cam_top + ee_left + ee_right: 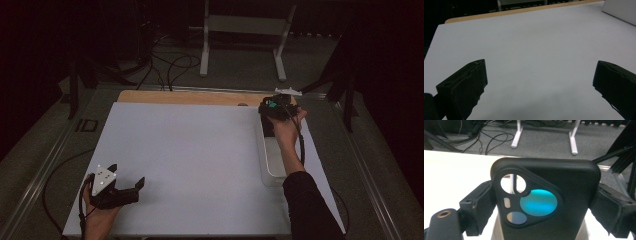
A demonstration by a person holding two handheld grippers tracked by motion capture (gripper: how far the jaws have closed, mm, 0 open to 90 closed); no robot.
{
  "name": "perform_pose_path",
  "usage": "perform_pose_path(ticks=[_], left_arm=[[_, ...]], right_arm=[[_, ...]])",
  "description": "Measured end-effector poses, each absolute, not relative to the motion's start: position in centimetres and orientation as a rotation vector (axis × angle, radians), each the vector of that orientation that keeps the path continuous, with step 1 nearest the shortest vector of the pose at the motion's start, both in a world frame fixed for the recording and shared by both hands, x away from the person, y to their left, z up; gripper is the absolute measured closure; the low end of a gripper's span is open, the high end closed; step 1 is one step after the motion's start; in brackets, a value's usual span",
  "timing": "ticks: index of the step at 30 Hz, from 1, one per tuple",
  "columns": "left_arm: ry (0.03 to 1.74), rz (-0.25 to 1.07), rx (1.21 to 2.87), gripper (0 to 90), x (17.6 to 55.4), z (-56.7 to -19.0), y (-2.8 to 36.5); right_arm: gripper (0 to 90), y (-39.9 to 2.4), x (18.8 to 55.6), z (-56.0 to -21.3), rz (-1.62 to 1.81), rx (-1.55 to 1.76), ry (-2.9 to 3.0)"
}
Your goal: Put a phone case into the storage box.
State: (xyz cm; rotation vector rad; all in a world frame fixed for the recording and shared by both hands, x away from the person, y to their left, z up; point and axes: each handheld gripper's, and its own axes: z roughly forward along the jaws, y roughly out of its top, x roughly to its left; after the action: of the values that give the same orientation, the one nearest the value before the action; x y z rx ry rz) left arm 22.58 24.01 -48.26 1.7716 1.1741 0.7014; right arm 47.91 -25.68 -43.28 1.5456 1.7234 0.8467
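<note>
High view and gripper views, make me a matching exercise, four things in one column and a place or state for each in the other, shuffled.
Things:
1. left gripper
2. right gripper
3. phone case
4. white tray

Places or states:
A. black, with a teal round patch in its camera cutout
B. open over bare table
C. on the table's right side
D. clamped on the case's sides

Pairs: 1-B, 2-D, 3-A, 4-C

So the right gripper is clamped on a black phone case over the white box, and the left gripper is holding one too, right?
Not quite. The left gripper holds nothing: the left gripper view shows its jaws wide apart over the bare white table. The rest is right: the right gripper is clamped on the black phone case, above the white box in the high view.
</note>
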Motion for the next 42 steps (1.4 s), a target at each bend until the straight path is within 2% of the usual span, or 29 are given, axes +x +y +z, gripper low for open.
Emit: perform_pose_path(ticks=[22,32,42], left_arm=[[1.175,0.706,1.78,0.0,22.5,-48.2,23.9],[1.167,0.709,1.785,0.0,22.5,-48.2,23.8],[1.151,0.708,1.783,0.0,22.6,-48.0,23.7]], right_arm=[[8.5,-26.7,45.8,-41.3,0.939,1.481,1.778],[8.8,-26.2,41.6,-40.5,0.969,1.405,1.86],[8.8,-25.3,35.4,-40.4,1.091,1.242,1.953]])
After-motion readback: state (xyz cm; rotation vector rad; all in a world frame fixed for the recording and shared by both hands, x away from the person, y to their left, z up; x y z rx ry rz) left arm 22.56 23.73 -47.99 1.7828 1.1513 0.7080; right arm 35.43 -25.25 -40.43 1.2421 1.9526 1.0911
